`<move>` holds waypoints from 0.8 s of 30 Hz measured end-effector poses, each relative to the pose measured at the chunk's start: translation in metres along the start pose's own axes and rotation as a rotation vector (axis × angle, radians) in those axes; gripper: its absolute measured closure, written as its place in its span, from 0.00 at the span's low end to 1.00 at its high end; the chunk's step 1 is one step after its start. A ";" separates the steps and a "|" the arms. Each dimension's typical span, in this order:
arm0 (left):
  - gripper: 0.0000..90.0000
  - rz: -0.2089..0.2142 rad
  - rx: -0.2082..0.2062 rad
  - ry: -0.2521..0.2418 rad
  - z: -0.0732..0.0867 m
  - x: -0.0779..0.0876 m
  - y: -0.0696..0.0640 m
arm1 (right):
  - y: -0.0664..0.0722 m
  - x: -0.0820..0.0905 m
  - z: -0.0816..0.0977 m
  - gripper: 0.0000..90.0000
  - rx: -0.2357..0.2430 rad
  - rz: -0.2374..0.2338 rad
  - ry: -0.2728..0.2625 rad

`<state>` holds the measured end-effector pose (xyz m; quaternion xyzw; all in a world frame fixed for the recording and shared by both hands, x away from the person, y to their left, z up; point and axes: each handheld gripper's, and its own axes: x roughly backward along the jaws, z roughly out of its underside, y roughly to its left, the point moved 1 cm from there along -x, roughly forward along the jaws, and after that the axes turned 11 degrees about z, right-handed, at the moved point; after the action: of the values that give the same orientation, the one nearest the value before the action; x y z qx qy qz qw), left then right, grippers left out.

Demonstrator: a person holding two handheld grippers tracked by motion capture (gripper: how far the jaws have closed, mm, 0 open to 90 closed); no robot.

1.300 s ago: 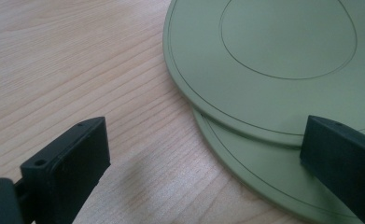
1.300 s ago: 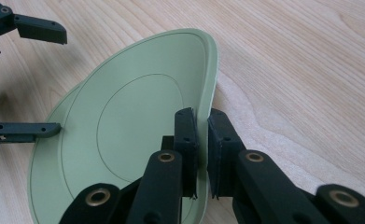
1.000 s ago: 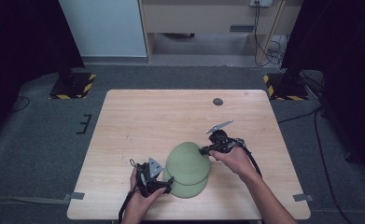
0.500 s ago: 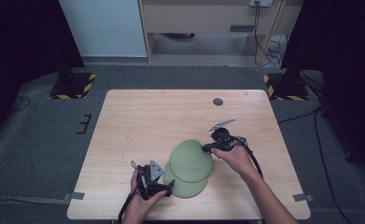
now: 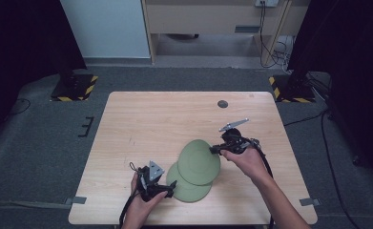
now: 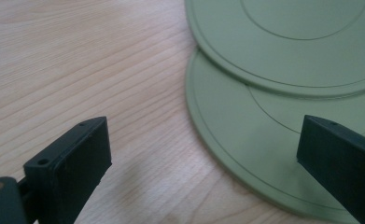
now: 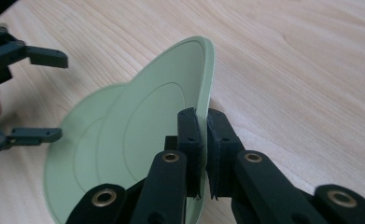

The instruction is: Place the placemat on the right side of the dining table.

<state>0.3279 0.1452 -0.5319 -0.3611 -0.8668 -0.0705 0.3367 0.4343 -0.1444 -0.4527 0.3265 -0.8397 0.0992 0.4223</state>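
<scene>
right gripper (image 5: 216,149): being clamped on upper plate (image 5: 199,161) rim
left gripper (image 5: 170,187): being held apart, beside lower plate (image 5: 188,190) edge

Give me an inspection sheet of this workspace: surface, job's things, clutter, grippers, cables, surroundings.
Surface: light wooden table, bare apart from the items below.
Job's things: two round flat green plates; upper green plate tilted up at its right edge, overlapping the lower green plate, which lies flat on the table.
Clutter: small dark round disc near the far edge.
Grippers: right gripper shut on the upper plate's rim; left gripper open, jaws either side of the lower plate's edge.
Cables: black cable trails from the left gripper off the near edge.
Surroundings: grey carpet, two hazard-striped stand bases, wooden furniture behind.
</scene>
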 end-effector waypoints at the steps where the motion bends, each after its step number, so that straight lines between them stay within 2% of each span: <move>1: 0.03 0.000 0.019 -0.010 0.000 0.002 0.003 | 0.001 0.003 -0.002 0.95 0.005 -0.003 -0.009; 3: 0.03 0.001 0.047 -0.019 0.001 0.007 0.010 | 0.002 0.008 -0.004 0.95 0.009 -0.005 -0.017; 7: 0.04 -0.029 0.091 -0.048 -0.004 0.022 0.023 | 0.006 0.016 -0.009 0.96 0.014 -0.006 -0.020; 12: 0.04 -0.064 0.098 -0.059 -0.015 0.033 0.037 | 0.009 0.022 -0.014 0.96 0.018 -0.011 -0.033; 15: 0.04 -0.082 0.107 -0.067 -0.019 0.034 0.047 | 0.010 0.023 -0.015 0.96 0.020 -0.010 -0.033; 18: 0.04 -0.083 0.131 -0.081 -0.015 0.031 0.055 | 0.011 0.024 -0.017 0.96 0.013 -0.011 -0.032; 24: 0.04 -0.093 0.138 -0.059 0.000 0.025 0.059 | 0.014 0.027 -0.024 0.96 0.022 -0.004 -0.027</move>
<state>0.3552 0.2028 -0.5232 -0.2984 -0.8949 -0.0153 0.3313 0.4290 -0.1355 -0.4151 0.3343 -0.8436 0.1030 0.4074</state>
